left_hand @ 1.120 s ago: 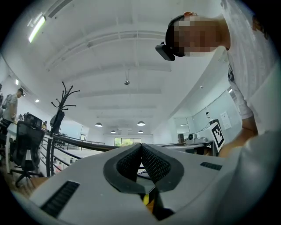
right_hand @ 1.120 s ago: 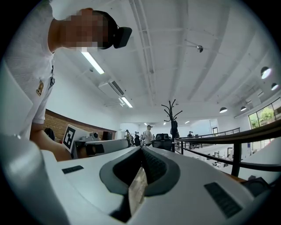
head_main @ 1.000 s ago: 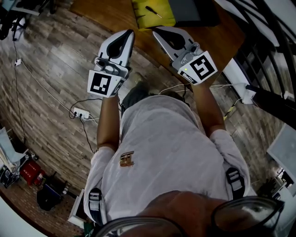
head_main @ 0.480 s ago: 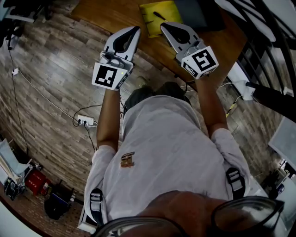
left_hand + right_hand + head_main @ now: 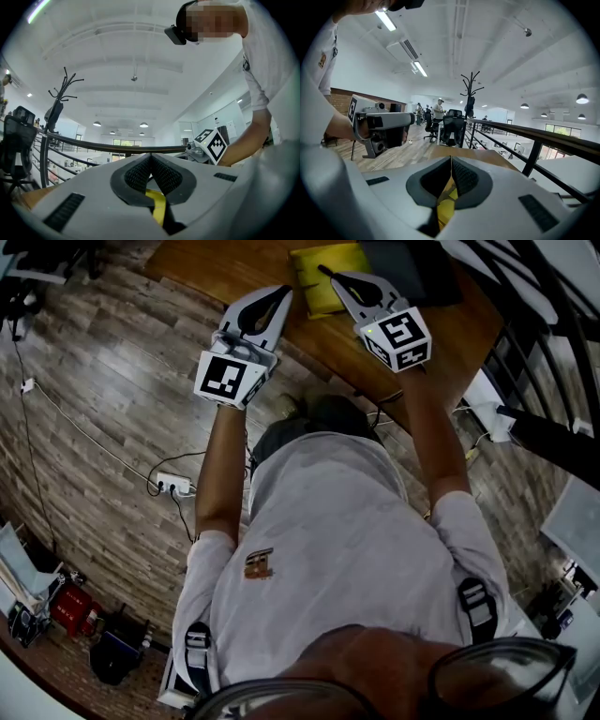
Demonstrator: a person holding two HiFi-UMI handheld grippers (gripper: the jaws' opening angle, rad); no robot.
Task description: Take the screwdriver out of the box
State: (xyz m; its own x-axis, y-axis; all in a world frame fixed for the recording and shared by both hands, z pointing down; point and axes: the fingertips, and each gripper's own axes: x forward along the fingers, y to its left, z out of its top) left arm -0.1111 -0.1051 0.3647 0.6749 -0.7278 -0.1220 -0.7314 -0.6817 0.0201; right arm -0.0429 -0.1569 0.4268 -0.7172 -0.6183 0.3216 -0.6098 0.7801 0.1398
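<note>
A yellow box [image 5: 317, 282] lies on the wooden table [image 5: 225, 263] at the top of the head view. A thin dark screwdriver [image 5: 323, 271] lies on it, mostly hidden behind my right gripper. My right gripper [image 5: 335, 277] is shut and empty, its tip over the box's near right part. My left gripper [image 5: 282, 292] is also shut and empty, at the table's near edge just left of the box. In the left gripper view the gripper [image 5: 151, 156] shows a strip of the yellow box [image 5: 158, 208] through the gap below its tips. The right gripper [image 5: 451, 160] likewise shows the box [image 5: 445, 208].
A dark flat object [image 5: 408, 263] lies on the table right of the box. A black railing [image 5: 553, 296] runs along the right side. On the wooden floor lie a power strip [image 5: 169, 487] and cables. A coat rack [image 5: 471, 101] and office chairs stand beyond the table.
Both grippers have moved forward toward the table. The right one now reaches over the yellow box and covers most of the screwdriver. Both stay shut.
</note>
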